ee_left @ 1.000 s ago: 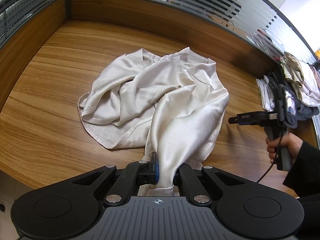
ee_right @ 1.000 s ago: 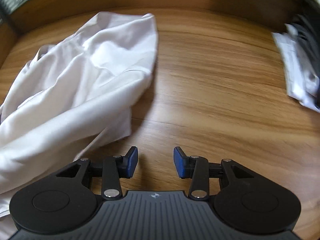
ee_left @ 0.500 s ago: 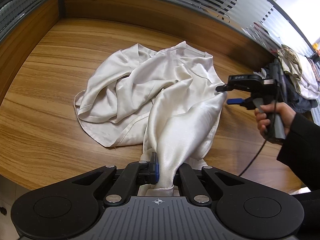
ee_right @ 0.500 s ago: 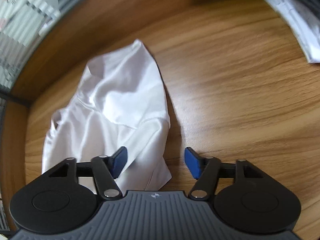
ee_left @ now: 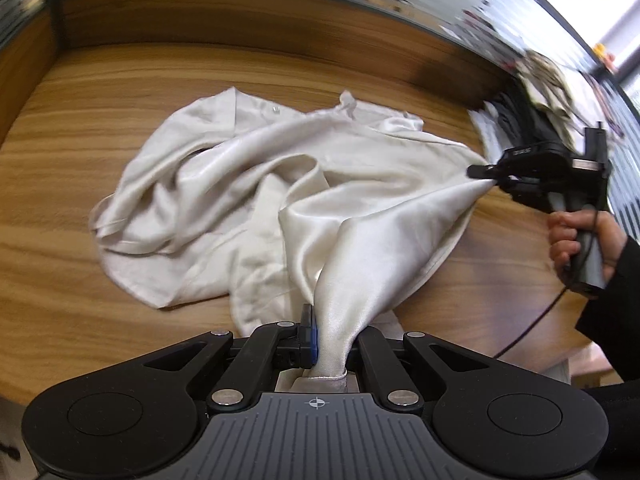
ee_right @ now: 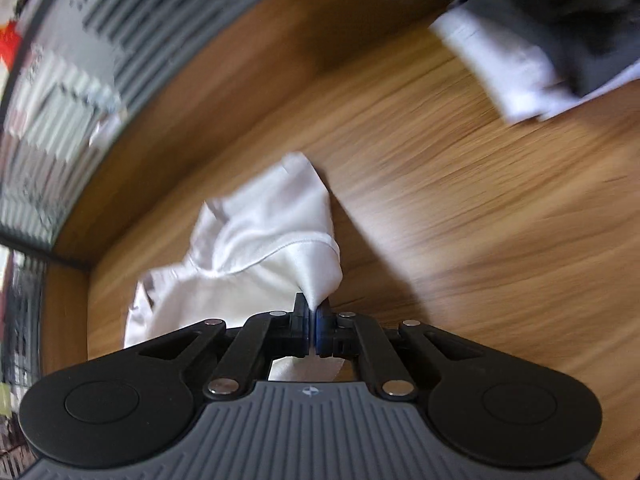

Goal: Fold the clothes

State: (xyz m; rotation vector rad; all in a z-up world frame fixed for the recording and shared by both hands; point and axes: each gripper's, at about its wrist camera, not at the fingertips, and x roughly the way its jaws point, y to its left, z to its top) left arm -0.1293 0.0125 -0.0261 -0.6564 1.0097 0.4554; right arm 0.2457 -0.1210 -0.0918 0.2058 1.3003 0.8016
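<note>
So that the crumpled cream garment can be stretched flat on the desk, left gripper and right gripper each clamp a corner.

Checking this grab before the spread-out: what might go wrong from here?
1. The right tongs pinch only a small tip of the cream satin garment; it may slip free.
2. The garment is still crumpled and twisted, so pulling may tighten the tangle.

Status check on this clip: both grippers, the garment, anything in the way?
Left hand-held gripper shut on cream satin garment. Right hand-held gripper shut on its far edge. Garment crumpled on wooden table. Clothes pile clear.
</note>
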